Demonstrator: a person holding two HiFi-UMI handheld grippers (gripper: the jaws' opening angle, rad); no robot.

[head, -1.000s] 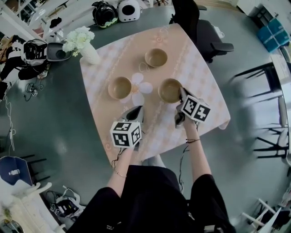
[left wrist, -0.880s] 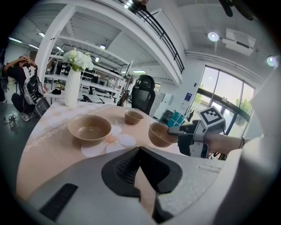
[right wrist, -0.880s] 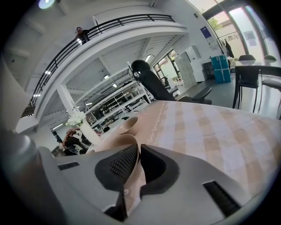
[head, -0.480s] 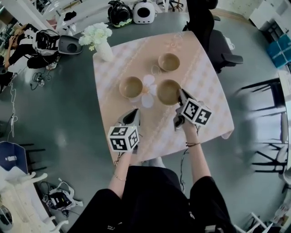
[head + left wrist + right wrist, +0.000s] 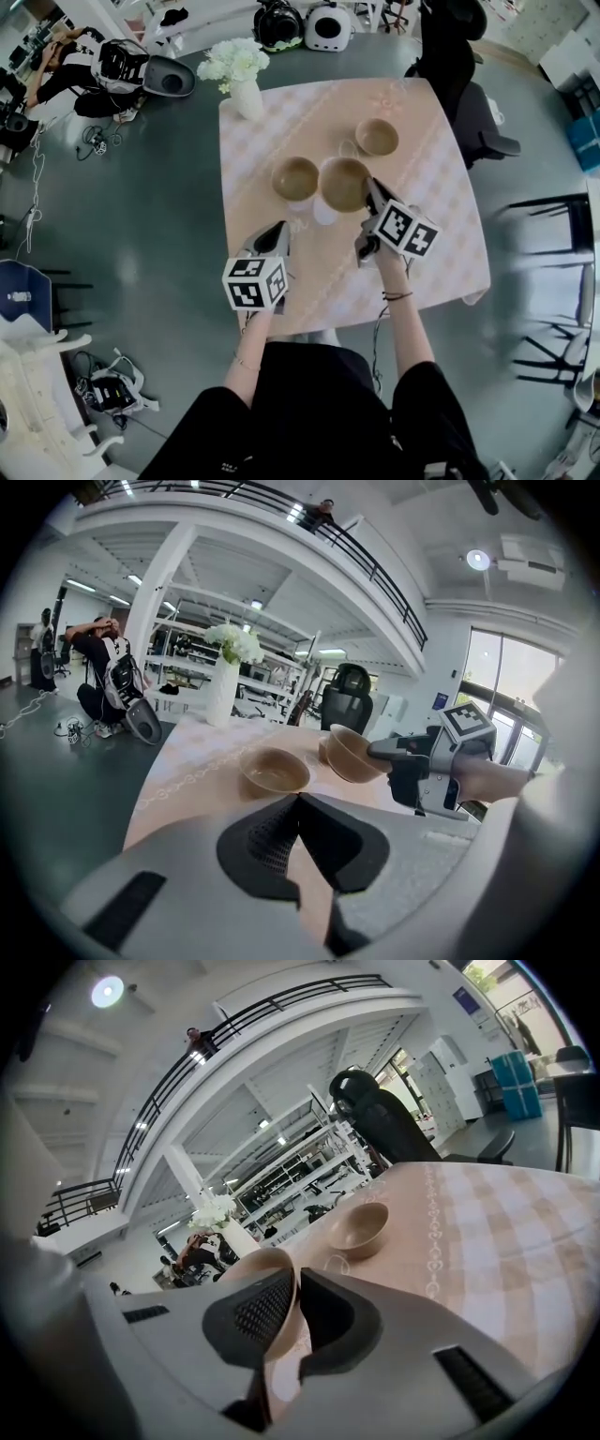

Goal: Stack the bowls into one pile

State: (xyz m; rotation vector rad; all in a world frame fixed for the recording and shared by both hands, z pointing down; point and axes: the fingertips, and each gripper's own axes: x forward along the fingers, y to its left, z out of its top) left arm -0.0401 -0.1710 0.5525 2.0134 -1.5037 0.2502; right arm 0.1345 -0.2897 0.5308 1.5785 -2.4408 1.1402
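The right gripper [image 5: 369,190] was clenched on the rim of a tan bowl [image 5: 343,183], held tilted over the desk [image 5: 427,225] on the person's side of the flower vase [image 5: 247,96] and just beside a second bowl [image 5: 295,177]. The third bowl [image 5: 377,137] sat to the right of the vase. The left gripper [image 5: 279,229] hung farthest from the vase, closed on nothing. The only print was black-and-white square markers, on the left cube [image 5: 255,282] and the right cube [image 5: 405,229].

Item count, as visible:

- Bowls: three. These are the left bowl [image 5: 295,177], the middle bowl [image 5: 344,183] and the far bowl [image 5: 377,137].
- Vase of white flowers [image 5: 246,94]: one.
- Tabletop [image 5: 431,244]: one.
- Tools: two. These are the left tool [image 5: 278,230] and the right tool [image 5: 369,190].
- Marker cubes: two, one per tool.
- Black office chair [image 5: 455,47] at the tabletop's far corner: one.
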